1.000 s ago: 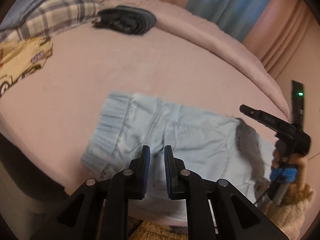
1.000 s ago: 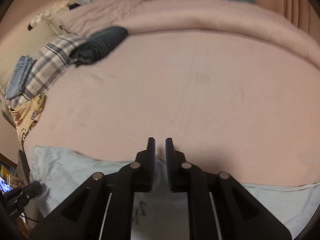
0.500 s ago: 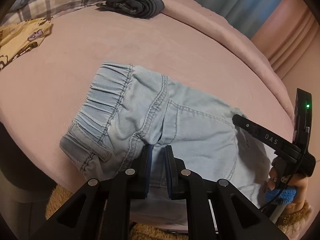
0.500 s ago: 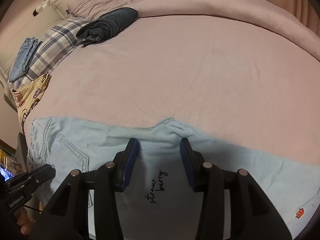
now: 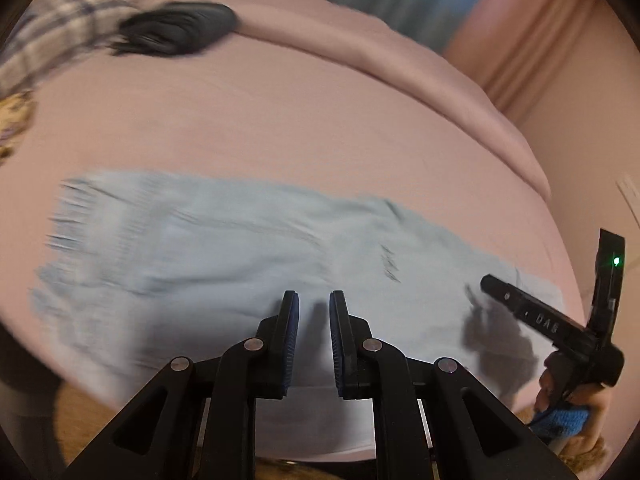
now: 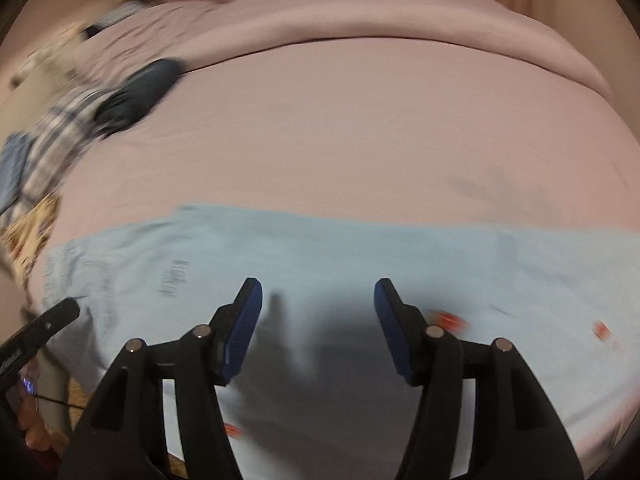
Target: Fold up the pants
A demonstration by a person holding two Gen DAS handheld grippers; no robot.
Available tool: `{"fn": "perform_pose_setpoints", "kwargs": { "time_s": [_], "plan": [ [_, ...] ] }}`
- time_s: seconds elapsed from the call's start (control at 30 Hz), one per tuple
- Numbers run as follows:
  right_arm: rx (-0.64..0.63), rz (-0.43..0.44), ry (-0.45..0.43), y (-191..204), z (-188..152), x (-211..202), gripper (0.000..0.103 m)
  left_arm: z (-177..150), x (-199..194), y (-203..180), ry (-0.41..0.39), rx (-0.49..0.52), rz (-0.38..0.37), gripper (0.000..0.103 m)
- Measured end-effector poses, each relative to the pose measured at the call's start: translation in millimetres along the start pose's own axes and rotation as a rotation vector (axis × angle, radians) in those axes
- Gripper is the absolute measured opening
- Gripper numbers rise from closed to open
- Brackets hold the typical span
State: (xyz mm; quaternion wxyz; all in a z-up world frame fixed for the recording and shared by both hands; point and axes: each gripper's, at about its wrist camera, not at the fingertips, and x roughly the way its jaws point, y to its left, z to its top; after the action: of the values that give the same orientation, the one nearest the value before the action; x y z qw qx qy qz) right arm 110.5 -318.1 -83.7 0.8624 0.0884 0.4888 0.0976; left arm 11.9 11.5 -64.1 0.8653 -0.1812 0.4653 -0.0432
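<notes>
Lying spread lengthwise along the near edge of the pink-covered bed [image 6: 360,140], the pale blue denim pants [image 5: 224,248] are seen laid out flat, with the gathered waistband toward the bed's left side and the legs running toward its right. The views are blurred, so whether one leg is already laid over the other cannot be told; the garment looks like a single long strip, which suggests that a lengthwise fold is done and the crosswise folds are left.

The left gripper [image 5: 314,316] is held over the seat of the pants with its jaws nearly together and nothing is seen pinched between them. The right gripper [image 6: 318,304] is poised over the leg section; its jaws are opening, and only flat cloth is seen below, none of it pressed by the blue pads [image 6: 242,328].

A rolled dark garment [image 5: 180,32] and a plaid cloth [image 6: 60,132] are seen toward the far left corner, well apart from the pants.
</notes>
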Motion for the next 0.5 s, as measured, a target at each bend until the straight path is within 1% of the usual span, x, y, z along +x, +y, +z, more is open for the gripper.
{"fn": "perform_pose_setpoints", "kwargs": {
  "time_s": [0.03, 0.07, 0.1, 0.13, 0.17, 0.23, 0.27, 0.37, 0.5],
  "plan": [
    [0.024, -0.012, 0.006, -12.3, -2.8, 0.2, 0.062, -3.7, 9.0, -4.1, 0.02, 0.01, 0.013, 0.013],
    [0.049, -0.023, 0.012, -27.0, -6.8, 2.0, 0.062, -8.0, 19.2, -6.5, 0.025, 0.023, 0.058, 0.013],
    [0.061, -0.037, 0.018, -35.2, -9.6, 3.7, 0.062, -12.7, 25.3, -8.0, 0.007, 0.042, 0.101, 0.013],
    [0.068, -0.057, 0.019, -43.2, -13.0, 5.1, 0.062, -15.6, 26.7, -9.2, -0.005, 0.054, 0.116, 0.013],
    [0.062, -0.057, 0.001, -51.2, -16.8, 4.4, 0.062, -18.1, 25.7, -11.2, -0.019, 0.063, 0.129, 0.013],
    [0.039, -0.025, -0.02, -56.9, -19.8, 1.1, 0.062, -18.4, 25.1, -11.4, -0.013, 0.055, 0.137, 0.013],
    [0.035, -0.03, -0.023, -59.7, -20.8, -0.6, 0.062, -18.0, 25.1, -10.1, -0.01, 0.043, 0.134, 0.013],
    [0.062, -0.115, -0.037, -77.9, -23.3, -4.6, 0.062, -16.5, 23.9, -5.8, -0.007, 0.009, 0.118, 0.013],
    [0.088, -0.189, -0.062, -108.9, -28.2, -13.0, 0.061, -19.1, 21.0, -5.2, -0.008, 0.007, 0.123, 0.013]
  ]
}}
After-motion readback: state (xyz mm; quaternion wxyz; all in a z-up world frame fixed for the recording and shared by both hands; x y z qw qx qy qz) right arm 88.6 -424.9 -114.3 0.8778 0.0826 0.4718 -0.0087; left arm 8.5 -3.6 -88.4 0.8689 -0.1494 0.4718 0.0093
